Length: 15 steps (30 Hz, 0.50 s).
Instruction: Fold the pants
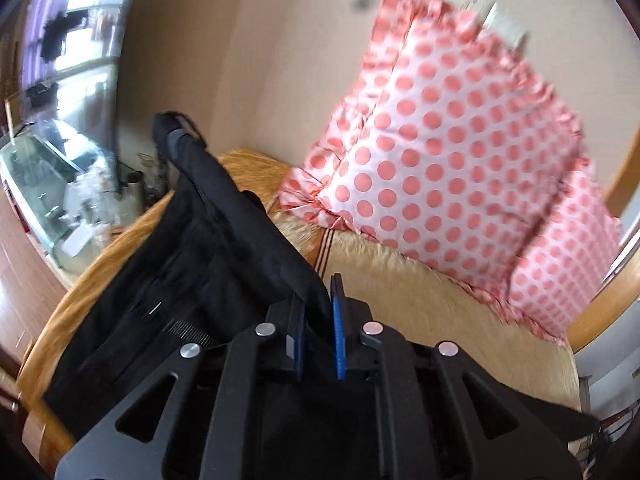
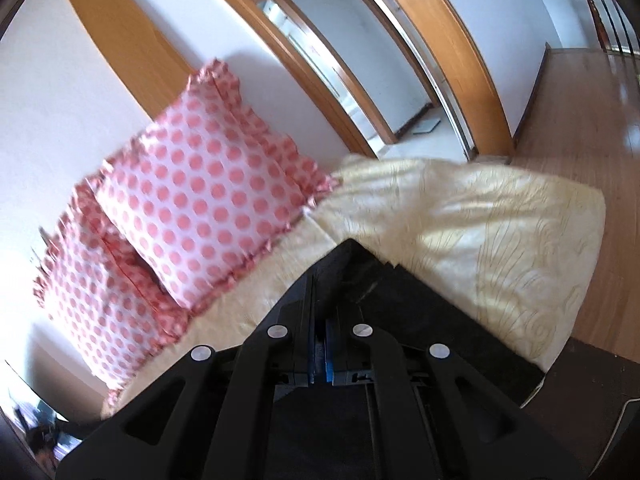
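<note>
Presently, left wrist view: black fabric pants [image 1: 192, 264] hang across the lower left of the frame, over a tan fleece cover [image 1: 420, 300].
Left gripper [image 1: 318, 316]: jaws narrow, pinching an edge of the cloth at lower centre.
Backdrop: pink polka-dot pillows [image 1: 460, 160], upper right.
Right wrist view: pants [image 2: 420, 312] drape at lower centre over a cream patterned blanket [image 2: 500, 240].
Right gripper [image 2: 322, 320]: jaws nearly closed on a dark fold.
Handling judgement: soft, light, limp; best held at hems or waistband corners.
</note>
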{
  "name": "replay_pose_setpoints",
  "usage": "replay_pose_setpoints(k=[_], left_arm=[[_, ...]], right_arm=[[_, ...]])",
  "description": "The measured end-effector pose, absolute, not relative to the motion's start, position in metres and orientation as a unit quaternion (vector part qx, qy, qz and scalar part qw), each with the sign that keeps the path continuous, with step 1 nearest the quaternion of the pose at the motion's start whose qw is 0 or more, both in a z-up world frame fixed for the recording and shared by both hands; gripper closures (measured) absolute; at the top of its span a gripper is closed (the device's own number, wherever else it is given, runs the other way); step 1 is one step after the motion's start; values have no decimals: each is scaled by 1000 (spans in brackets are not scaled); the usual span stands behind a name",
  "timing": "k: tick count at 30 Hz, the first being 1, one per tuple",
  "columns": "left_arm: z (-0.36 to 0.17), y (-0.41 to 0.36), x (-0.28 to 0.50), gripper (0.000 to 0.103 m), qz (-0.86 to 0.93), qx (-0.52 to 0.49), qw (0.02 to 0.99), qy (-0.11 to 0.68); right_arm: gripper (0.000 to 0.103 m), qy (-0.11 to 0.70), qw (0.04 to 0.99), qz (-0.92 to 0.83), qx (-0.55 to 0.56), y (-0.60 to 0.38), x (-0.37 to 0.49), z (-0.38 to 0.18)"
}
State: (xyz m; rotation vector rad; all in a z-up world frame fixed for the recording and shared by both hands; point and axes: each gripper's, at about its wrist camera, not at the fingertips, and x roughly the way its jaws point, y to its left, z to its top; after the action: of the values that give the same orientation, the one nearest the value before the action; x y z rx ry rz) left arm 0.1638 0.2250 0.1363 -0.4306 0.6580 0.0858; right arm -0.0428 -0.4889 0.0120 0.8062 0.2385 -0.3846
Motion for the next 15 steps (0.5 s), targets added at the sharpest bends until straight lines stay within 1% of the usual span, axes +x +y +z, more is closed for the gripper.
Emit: replay_pose_setpoints(k=[3,6,8,10,13,15], left_arm=[[117,226,93,88,65,-221,923,308],[75,228,49,88,93,-238,912,322],[41,228,35,89,109,-236,899,351],[23,230,32,90,121,-242,891,364],[17,234,26,90,120,-262,891,351],[18,232,23,90,123,-251,897,343]], right_arm=[[100,143,885,-206,392,-493,-53,-7],[100,179,868,-217,409,-497,-55,-34],[100,192,861,-218,418,-497,-56,-45],[100,195,861,-219,415,-496,-56,-48],[100,194,864,-215,413,-498,-57,-47],[100,198,862,-214,415,-499,-57,-51]])
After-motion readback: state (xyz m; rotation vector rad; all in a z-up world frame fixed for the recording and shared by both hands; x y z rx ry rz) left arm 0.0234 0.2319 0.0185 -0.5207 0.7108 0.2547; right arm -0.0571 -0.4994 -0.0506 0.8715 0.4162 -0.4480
